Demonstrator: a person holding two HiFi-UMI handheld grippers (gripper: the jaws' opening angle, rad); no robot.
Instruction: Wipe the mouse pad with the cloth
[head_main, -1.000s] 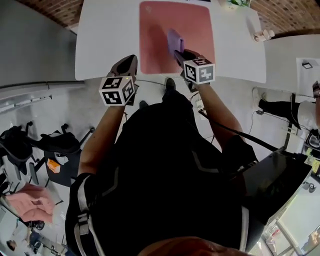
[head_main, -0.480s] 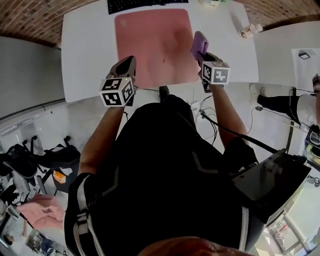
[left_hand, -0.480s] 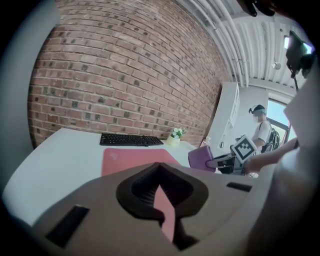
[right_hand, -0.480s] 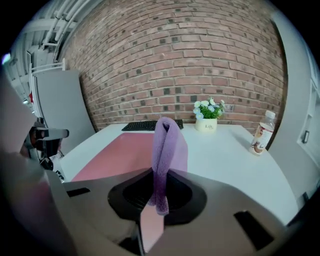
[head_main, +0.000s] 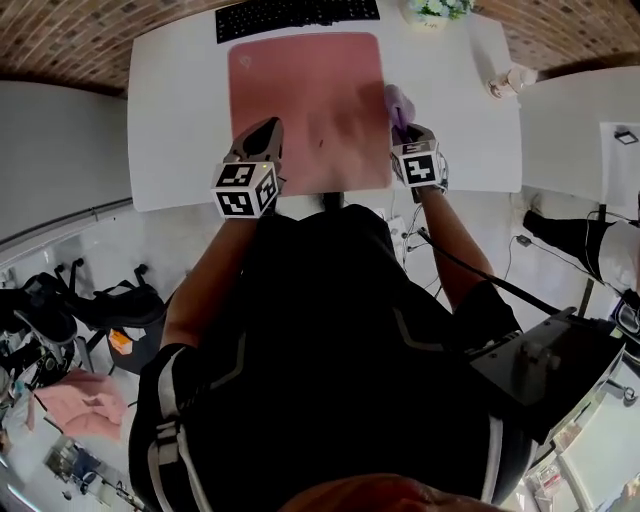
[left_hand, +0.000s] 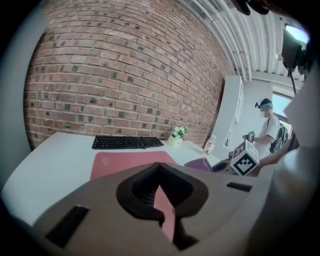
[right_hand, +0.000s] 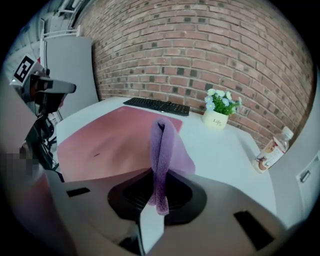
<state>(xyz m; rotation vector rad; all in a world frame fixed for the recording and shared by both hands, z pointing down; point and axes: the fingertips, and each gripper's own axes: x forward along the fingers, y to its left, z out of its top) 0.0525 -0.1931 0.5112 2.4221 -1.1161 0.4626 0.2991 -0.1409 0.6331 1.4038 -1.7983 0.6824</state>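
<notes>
Right gripper (head_main: 403, 128) clenched on purple cloth (right_hand: 161, 150), pink mouse pad (head_main: 305, 90) just to its left, left gripper (head_main: 264, 135) jaws together, nothing held, above pad's near edge.

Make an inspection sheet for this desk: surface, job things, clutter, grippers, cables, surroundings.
Surface: white table, no spills seen.
Job's things: pink mouse pad lies flat; purple cloth hangs folded by the pad's right edge.
Clutter: keyboard, flower pot and small bottle, all off the pad.
Grippers: left gripper jaws together, empty, at the pad's near left edge; right gripper shut on the cloth.
Cables: black cable trails from the right gripper.
Surroundings: brick wall, chairs on the floor.
</notes>
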